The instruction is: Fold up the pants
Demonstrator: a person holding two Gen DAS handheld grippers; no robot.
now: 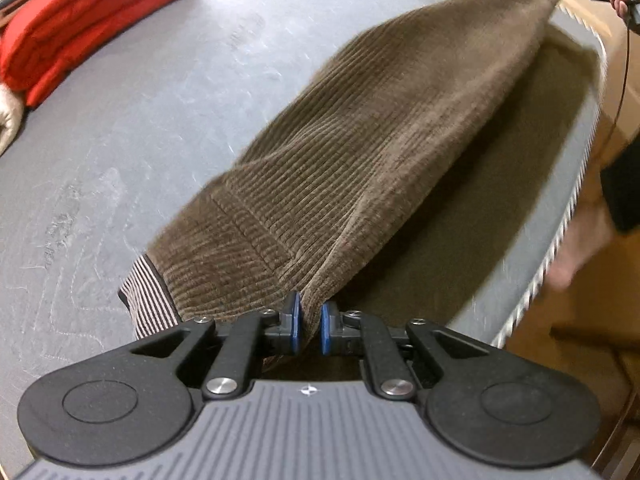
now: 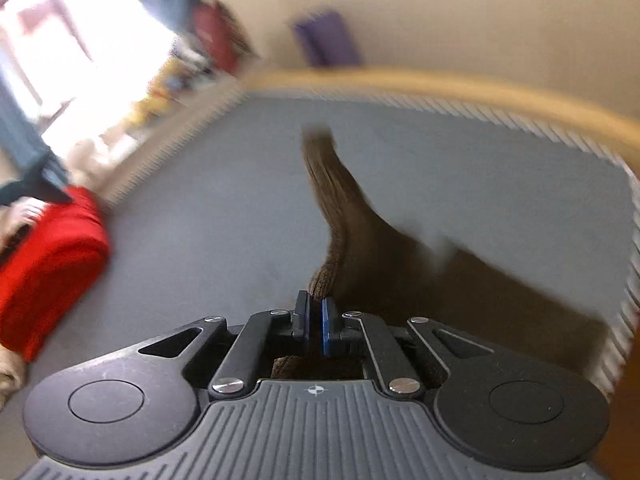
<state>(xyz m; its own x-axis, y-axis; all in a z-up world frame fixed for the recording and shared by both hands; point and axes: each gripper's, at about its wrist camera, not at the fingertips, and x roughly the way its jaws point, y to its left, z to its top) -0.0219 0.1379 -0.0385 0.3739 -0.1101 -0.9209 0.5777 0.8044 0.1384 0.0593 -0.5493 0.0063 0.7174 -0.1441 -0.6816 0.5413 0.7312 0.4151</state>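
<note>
Light: I see even, warm indoor light | Glare: window (image 2: 60, 60) blown out white at right-wrist upper left | Shadow: dark patch under the lifted pants (image 1: 360, 152) | Blur: right view heavily smeared, left sharp except far corner | Edges: fisheye bending.

Ribbed brown corduroy pants (image 1: 360, 152) lie on a matt grey, scuffed mattress (image 1: 140, 120) beside soft red cloth (image 1: 80, 16).

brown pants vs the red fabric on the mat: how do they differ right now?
The brown pants are ribbed corduroy, stretched and partly lifted, with the left gripper and right gripper each shut on an end. The red fabric looks smoother, lies as a folded bundle near the mat's edge, and nothing grips it. Both are on the grey mat.
</note>
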